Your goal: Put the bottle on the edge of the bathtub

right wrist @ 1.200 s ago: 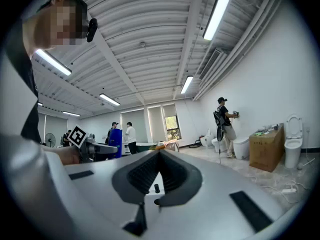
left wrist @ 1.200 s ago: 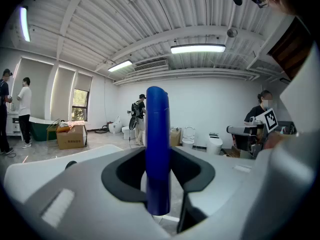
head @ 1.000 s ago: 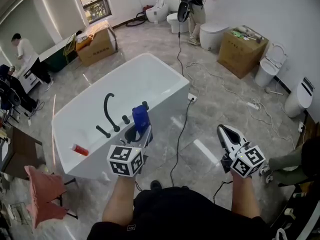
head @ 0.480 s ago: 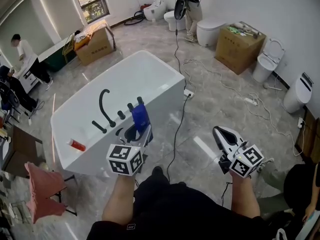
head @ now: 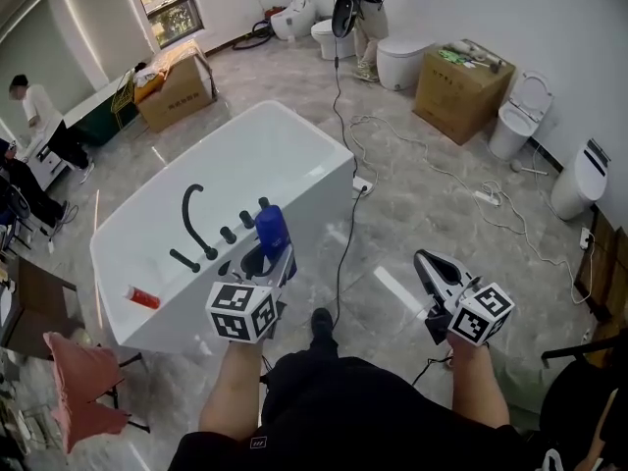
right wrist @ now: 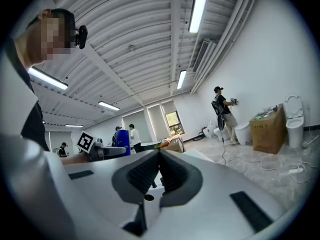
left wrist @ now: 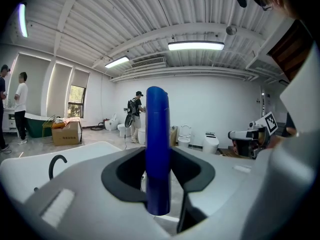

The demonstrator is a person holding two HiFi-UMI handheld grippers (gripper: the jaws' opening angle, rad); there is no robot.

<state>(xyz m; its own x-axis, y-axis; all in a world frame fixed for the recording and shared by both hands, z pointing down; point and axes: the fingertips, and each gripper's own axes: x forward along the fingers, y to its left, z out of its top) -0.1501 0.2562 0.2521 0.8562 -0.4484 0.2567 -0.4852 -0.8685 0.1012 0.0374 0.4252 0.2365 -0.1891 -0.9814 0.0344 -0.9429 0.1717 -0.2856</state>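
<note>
Tall blue plastic bottle [head: 272, 232] is held upright, clamped between the jaws of the left gripper [head: 280, 255], at the near edge of the white rectangular bathtub [head: 316, 199]. Right gripper [head: 433, 271] is held clear of the tub, jaws pressed together, nothing between.

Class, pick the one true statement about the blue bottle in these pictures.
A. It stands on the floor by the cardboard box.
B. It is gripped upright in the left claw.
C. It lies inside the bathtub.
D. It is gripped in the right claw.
B: the left gripper view shows the blue bottle upright between the jaws of the left claw, while the right claw is shut on nothing.
</note>
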